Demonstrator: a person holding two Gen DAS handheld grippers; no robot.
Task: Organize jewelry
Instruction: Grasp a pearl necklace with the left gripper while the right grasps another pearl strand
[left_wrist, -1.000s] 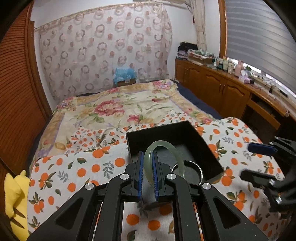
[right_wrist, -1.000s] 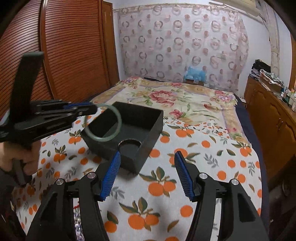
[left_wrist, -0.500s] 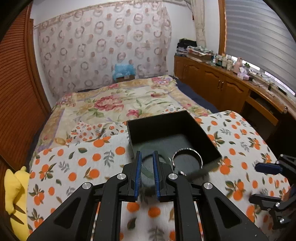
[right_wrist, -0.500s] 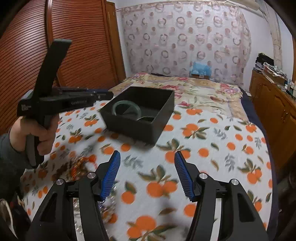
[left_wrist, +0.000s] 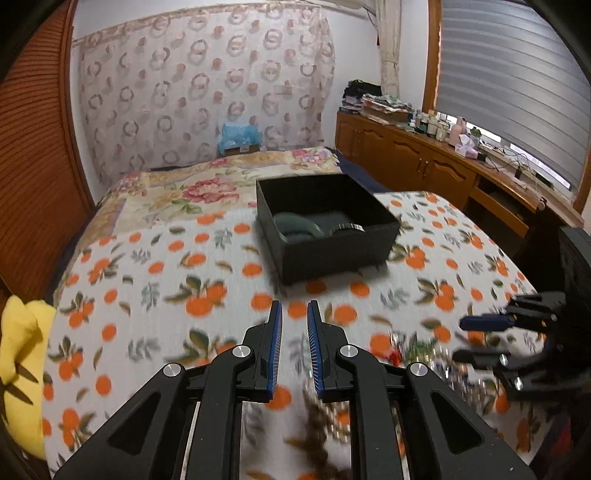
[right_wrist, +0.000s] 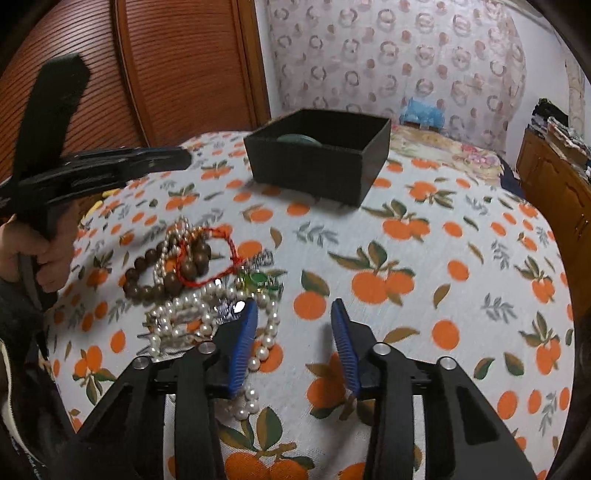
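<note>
box: black open box (left_wrist: 334, 254) sits on the orange-print blanket (left_wrist: 147, 280), with a pale green bangle (left_wrist: 295, 223) and a silver bangle (left_wrist: 346, 229) lying inside
loose pile: pearl strand (right_wrist: 255, 354), brown wooden beads (right_wrist: 162, 284) and red cord (right_wrist: 225, 254), well short of the box
left gripper (left_wrist: 294, 325): narrow gap, nothing in it
right gripper (right_wrist: 293, 328): wide open, empty, just right of the pile
room: bed, patterned curtain (left_wrist: 199, 96), wooden cabinets (left_wrist: 417, 162)
</note>
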